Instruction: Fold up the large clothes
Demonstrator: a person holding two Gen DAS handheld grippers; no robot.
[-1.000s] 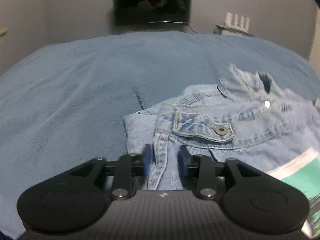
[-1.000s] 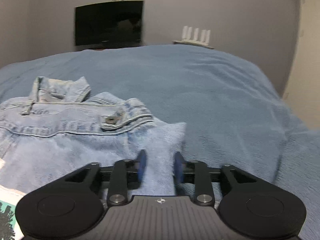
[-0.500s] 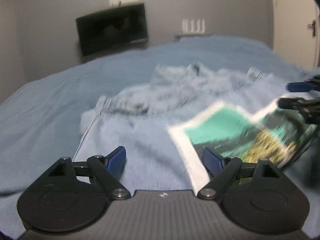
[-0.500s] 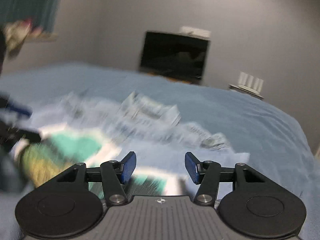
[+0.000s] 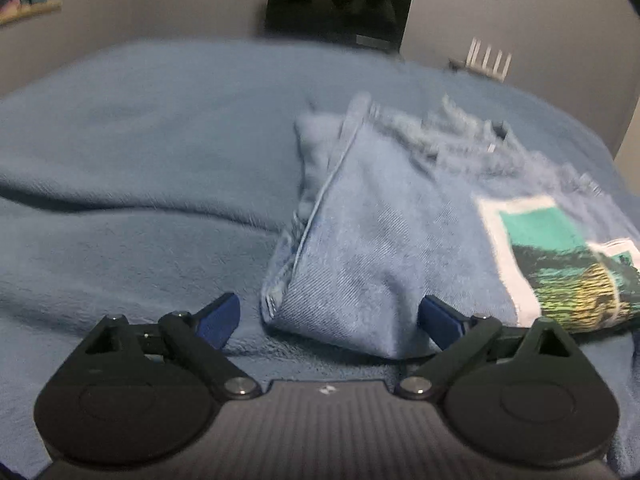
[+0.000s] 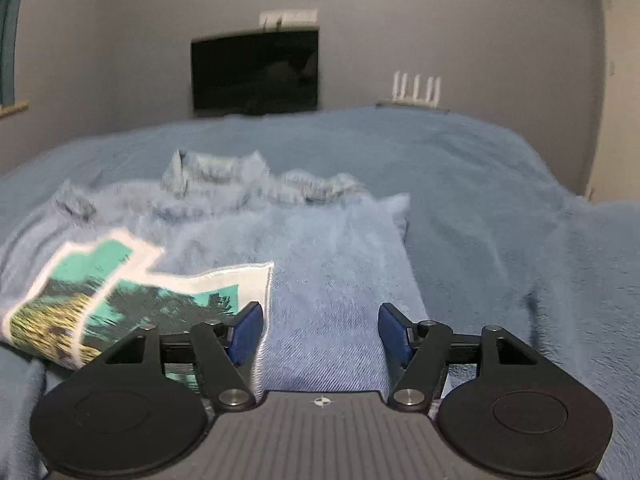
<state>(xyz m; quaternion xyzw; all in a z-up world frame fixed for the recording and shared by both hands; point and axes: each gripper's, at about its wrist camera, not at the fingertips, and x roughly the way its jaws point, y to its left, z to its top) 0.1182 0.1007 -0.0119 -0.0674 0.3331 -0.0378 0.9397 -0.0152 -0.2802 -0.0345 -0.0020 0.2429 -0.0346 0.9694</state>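
The folded light-blue denim jacket [image 5: 372, 248], its teal-and-white printed patch [image 6: 132, 296] facing up, lies on the bed's blue fleece blanket [image 5: 140, 168]. My left gripper [image 5: 330, 320] has just spread its jaws wide, the jacket's near corner lying loose between them. My right gripper [image 6: 320, 332] jaws, just opened too, stand released over the denim.
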